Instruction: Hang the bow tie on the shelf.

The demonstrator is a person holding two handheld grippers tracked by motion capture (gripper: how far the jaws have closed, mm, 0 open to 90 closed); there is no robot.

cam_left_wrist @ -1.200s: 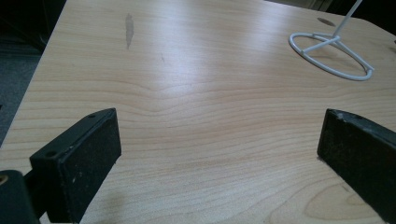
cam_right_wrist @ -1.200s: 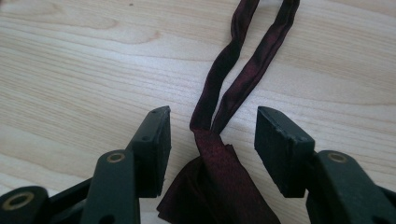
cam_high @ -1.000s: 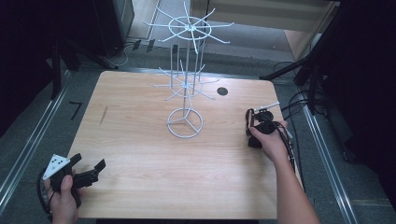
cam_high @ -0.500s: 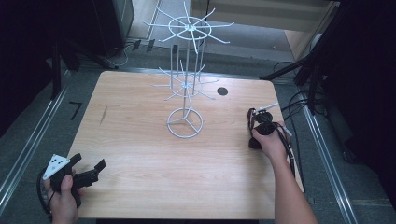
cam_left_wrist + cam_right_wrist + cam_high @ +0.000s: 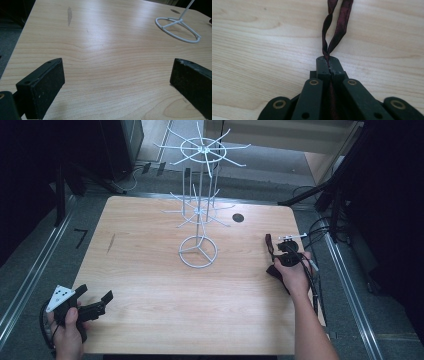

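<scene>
Over at the right edge of the bench (image 5: 150,270) the right tool (image 5: 281,251) has its jaws pinched tight on a dark red ribbon (image 5: 337,27), having just closed on it within the last moment. In the right gripper view the ribbon (image 5: 337,27) rises from between the closed jaws as two strands that twist over each other and lie flat on the wood, but the top of the frame cuts them off, so I cannot see how they end. From the high view the ribbon (image 5: 270,246) is only a thin dark strip beside the person's right hand (image 5: 295,275), and the hand covers much of the tool's body. At the near left corner the left tool (image 5: 95,304) is held with its jaws spread wide and nothing between them; its own view shows bare wood between the two black pads. A white wire rack (image 5: 199,251) stands mid-bench on a ring base, well apart from both tools; its upper arms blur against the bright floor behind, and the left gripper view catches just the ring base (image 5: 178,30).
</scene>
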